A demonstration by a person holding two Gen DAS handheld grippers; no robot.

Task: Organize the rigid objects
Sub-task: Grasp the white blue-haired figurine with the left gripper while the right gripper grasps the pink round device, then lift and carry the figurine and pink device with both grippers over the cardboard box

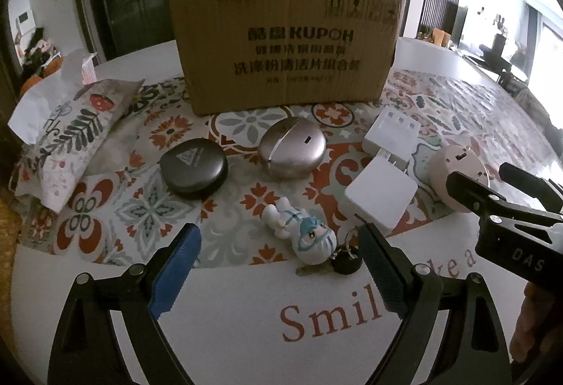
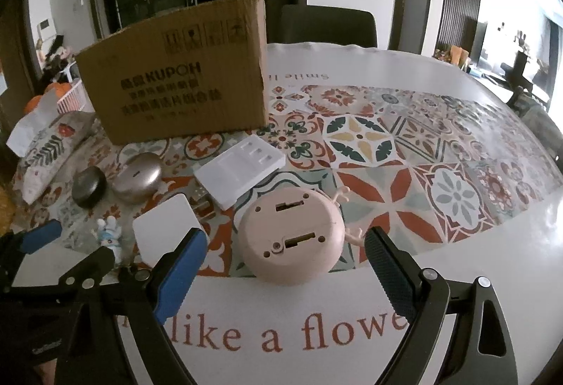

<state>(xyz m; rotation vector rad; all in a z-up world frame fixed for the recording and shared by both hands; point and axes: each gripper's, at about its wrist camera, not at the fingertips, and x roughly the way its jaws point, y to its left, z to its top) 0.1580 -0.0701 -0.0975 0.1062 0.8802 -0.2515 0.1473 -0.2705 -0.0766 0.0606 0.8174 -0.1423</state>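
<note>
A cardboard box stands at the back of the table; it also shows in the right wrist view. In front lie a black round case, a silver oval case, a white power strip, a white square adapter and an astronaut figurine keychain. My left gripper is open, just short of the figurine. A pink round device lies upside down. My right gripper is open with its fingers either side of it, apart from it.
A floral tissue pack lies at the left. A patterned table mat stretches to the right. A dark chair stands behind the table. The right gripper shows at the right of the left wrist view.
</note>
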